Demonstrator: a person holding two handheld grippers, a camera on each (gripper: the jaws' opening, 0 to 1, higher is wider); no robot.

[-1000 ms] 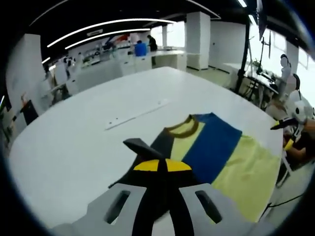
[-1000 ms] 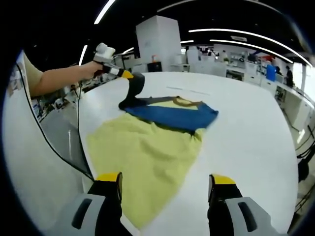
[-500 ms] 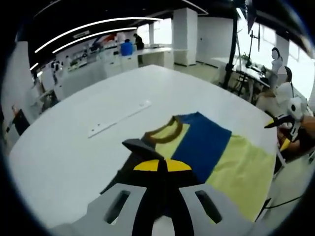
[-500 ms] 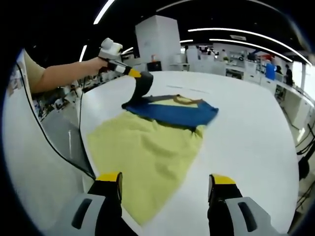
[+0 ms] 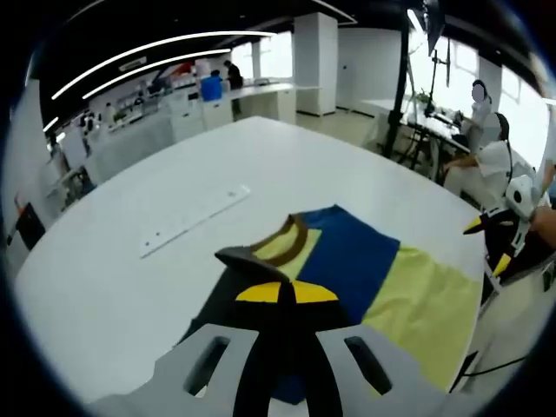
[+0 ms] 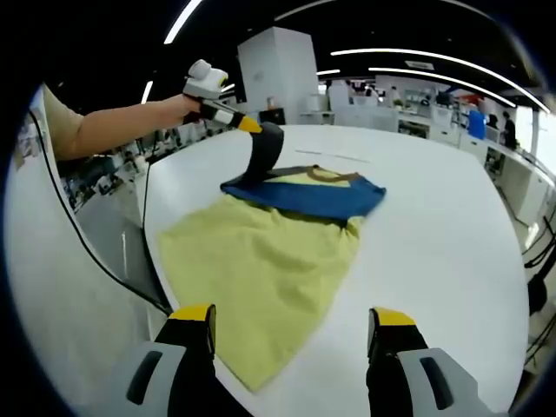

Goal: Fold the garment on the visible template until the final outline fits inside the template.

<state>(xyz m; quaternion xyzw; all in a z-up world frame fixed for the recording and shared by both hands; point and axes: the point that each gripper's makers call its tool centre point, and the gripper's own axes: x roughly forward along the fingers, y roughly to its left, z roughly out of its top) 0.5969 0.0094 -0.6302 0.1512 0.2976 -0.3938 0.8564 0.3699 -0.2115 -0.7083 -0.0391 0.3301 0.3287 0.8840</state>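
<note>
In the left gripper view, the left hand-held gripper (image 5: 287,293) has its yellow-tipped jaws pressed together on a dark sleeve of the yellow, blue and black short-sleeved shirt (image 5: 365,269), with a fold of the dark cloth standing up just beyond the tips. The rest of the shirt lies flat on the round white counter (image 5: 130,287), running away to the right toward the counter's edge, brown collar uppermost. A long white strip (image 5: 193,219) lies on the counter well apart from the shirt. Compared with a second ago, the collar and blue band sit nearer the jaws.

In the right gripper view, the right hand-held gripper (image 6: 288,320) has its jaws spread wide and holds nothing; the yellow hem of the shirt (image 6: 261,269) lies just ahead, between the jaws. Across the counter (image 6: 434,234), the left hand-held gripper (image 6: 252,127) holds the dark sleeve up off the surface, higher and further over the shirt than a second ago.
</note>
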